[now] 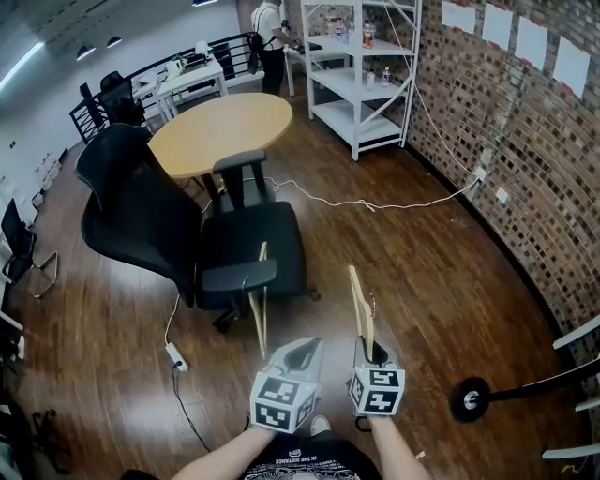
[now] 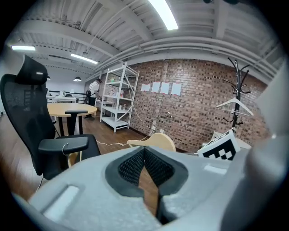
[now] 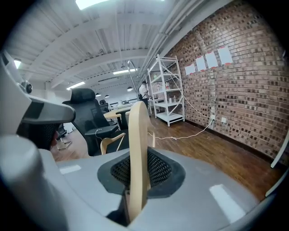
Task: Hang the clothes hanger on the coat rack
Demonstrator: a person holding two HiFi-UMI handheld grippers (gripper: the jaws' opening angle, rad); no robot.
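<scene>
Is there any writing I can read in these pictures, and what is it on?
"IN THE DISTANCE": white print on the person's black shirt, at the bottom of the head view; nothing else on it is legible.
White sheets on the brick wall: too small to read.
Marker cubes: square patterns only, no words.

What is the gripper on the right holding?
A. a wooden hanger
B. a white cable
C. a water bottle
A: in the right gripper view, the right gripper has its jaws closed on a pale wooden hanger that stands up between them.
</scene>
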